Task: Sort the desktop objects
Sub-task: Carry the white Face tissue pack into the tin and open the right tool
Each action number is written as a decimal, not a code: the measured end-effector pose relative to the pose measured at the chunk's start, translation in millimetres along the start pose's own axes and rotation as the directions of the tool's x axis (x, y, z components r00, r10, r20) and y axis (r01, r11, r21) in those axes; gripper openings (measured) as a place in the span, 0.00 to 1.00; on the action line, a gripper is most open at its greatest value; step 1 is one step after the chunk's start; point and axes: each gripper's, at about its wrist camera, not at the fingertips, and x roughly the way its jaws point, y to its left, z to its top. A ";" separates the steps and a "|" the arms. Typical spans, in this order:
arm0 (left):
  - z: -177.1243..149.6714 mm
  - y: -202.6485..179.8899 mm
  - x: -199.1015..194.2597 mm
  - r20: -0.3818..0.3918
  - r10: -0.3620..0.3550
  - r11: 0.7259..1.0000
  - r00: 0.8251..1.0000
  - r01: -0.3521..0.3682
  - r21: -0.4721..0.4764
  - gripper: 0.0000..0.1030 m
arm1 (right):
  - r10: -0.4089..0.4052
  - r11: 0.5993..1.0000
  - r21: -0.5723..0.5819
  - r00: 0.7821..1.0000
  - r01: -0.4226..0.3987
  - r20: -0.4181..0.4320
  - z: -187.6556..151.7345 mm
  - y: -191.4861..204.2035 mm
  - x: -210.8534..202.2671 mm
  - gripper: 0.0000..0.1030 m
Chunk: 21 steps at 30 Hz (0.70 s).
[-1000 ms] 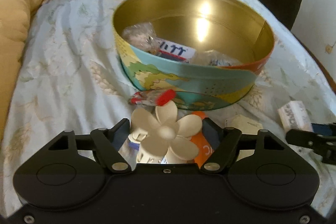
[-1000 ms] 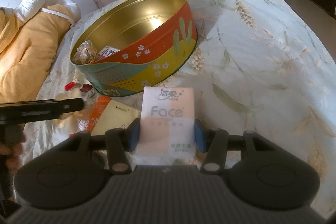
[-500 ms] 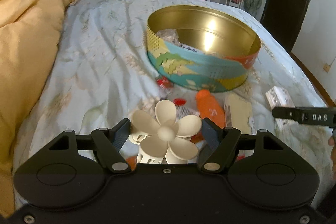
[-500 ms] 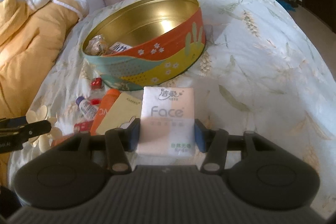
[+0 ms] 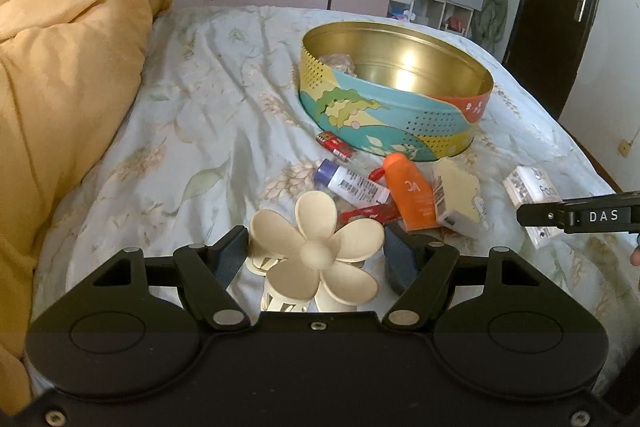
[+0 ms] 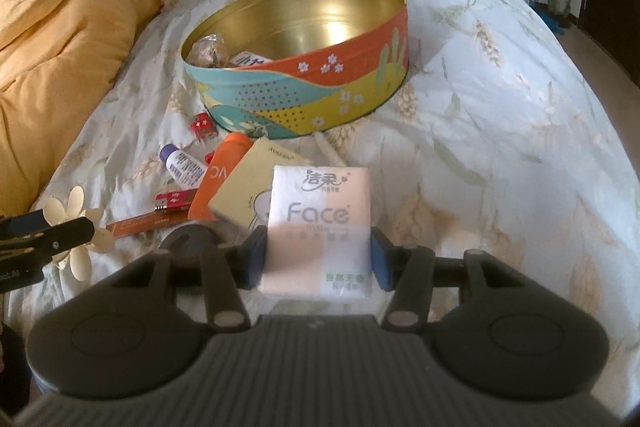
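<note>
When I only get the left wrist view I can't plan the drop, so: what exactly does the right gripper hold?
Observer: The right gripper has its jaws closed on both sides of a white soft tissue pack printed "Face".
Operator: Anything in the round painted metal tin besides the crinkly clear bag?
Observer: Yes, a white printed packet lies right beside that bag.
Operator: Anything hidden behind my cream flower-shaped hair clip?
Observer: A long thin orange carton lies on the sheet just beside it.
</note>
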 end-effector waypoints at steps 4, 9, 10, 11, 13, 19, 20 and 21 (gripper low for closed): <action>-10.5 7.8 2.2 -0.003 -0.006 1.000 1.000 0.006 -0.024 0.69 | -0.018 1.000 -0.021 1.000 0.018 -0.006 -3.6 8.3 -0.1 0.54; -14.7 19.8 0.5 0.013 -0.026 0.996 1.000 0.027 -0.085 0.69 | -0.045 0.999 -0.030 0.999 0.044 -0.006 -5.0 11.7 -0.2 0.54; -15.0 20.8 -0.2 0.020 -0.029 0.996 0.999 0.031 -0.088 0.69 | -0.048 0.999 -0.024 0.999 0.047 -0.009 -4.6 11.0 -0.1 0.54; -15.7 21.6 -0.3 0.022 -0.031 0.995 0.999 0.033 -0.092 0.69 | -0.048 0.999 -0.019 0.999 0.048 -0.014 -4.0 10.1 0.3 0.54; -15.7 21.4 0.4 0.024 -0.032 0.995 0.999 0.034 -0.094 0.69 | -0.053 0.999 -0.011 0.998 0.052 -0.017 -3.1 8.8 0.2 0.54; -15.7 19.3 1.0 0.042 -0.045 0.996 0.998 0.048 -0.080 0.69 | -0.054 0.999 -0.004 0.998 0.054 -0.022 1.8 6.4 -3.8 0.54; -15.6 18.6 1.2 0.045 -0.047 0.996 0.998 0.051 -0.075 0.69 | -0.056 0.998 -0.009 0.998 0.056 -0.021 2.8 6.8 -4.5 0.54; -15.8 17.9 1.1 0.047 -0.049 0.996 0.998 0.052 -0.072 0.69 | -0.059 0.998 -0.015 0.998 0.059 -0.019 4.1 7.1 -5.5 0.54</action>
